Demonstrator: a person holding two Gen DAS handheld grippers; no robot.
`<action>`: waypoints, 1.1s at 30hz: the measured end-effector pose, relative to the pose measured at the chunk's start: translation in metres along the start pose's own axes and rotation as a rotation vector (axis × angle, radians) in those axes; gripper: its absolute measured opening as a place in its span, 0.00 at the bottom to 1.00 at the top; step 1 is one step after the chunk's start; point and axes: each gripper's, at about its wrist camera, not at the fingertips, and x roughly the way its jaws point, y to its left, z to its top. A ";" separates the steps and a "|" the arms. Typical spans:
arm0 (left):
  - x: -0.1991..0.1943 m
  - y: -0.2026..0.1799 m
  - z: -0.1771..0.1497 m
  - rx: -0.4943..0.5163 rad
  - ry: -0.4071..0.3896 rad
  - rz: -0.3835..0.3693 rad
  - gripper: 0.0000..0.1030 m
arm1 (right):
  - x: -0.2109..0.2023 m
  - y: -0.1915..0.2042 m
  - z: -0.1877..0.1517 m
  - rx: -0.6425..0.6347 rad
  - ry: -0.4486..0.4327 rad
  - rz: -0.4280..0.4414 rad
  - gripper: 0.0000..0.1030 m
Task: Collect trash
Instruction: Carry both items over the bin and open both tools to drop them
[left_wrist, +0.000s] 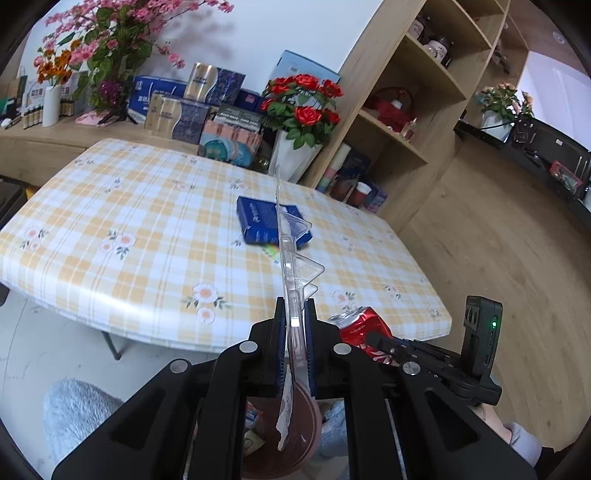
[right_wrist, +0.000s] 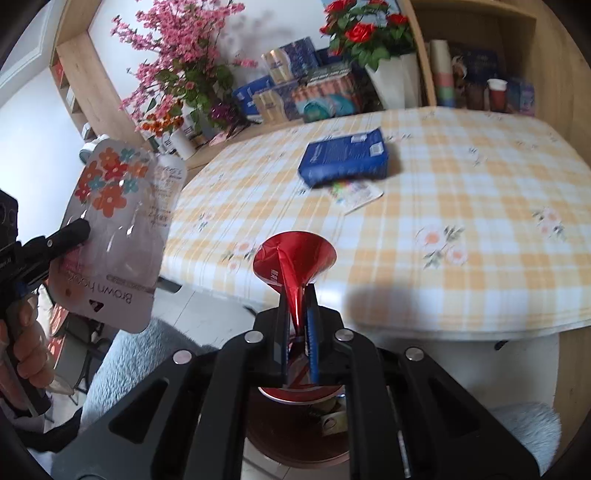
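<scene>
My left gripper (left_wrist: 294, 306) is shut on a clear plastic blister pack (left_wrist: 291, 254), seen edge-on and sticking up from the jaws. In the right wrist view the same blister pack (right_wrist: 110, 236) shows its flower-printed card, with the left gripper (right_wrist: 79, 229) clamped on it and a hand behind. My right gripper (right_wrist: 297, 291) is shut on a crushed red can (right_wrist: 295, 254). In the left wrist view the red can (left_wrist: 364, 325) hangs just right of my fingers. A brown bin (right_wrist: 295, 446) holding some scraps stands on the floor below both grippers.
A table with a yellow checked cloth (left_wrist: 129, 206) fills the middle. On it lie a blue box (right_wrist: 345, 158) and a small colourful card (right_wrist: 356, 194). Flower vases, boxes and wooden shelves (left_wrist: 399, 110) stand behind. A grey fluffy stool (left_wrist: 77, 410) sits beside the bin.
</scene>
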 end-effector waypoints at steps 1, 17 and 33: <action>0.002 0.002 -0.002 -0.008 0.003 0.003 0.09 | 0.002 0.001 -0.001 -0.002 0.006 0.003 0.11; 0.044 0.013 -0.029 -0.034 0.114 0.030 0.09 | 0.007 -0.012 -0.009 0.104 -0.115 0.121 0.95; 0.082 0.008 -0.061 -0.019 0.244 0.031 0.10 | 0.007 -0.022 -0.011 0.089 -0.205 -0.091 0.95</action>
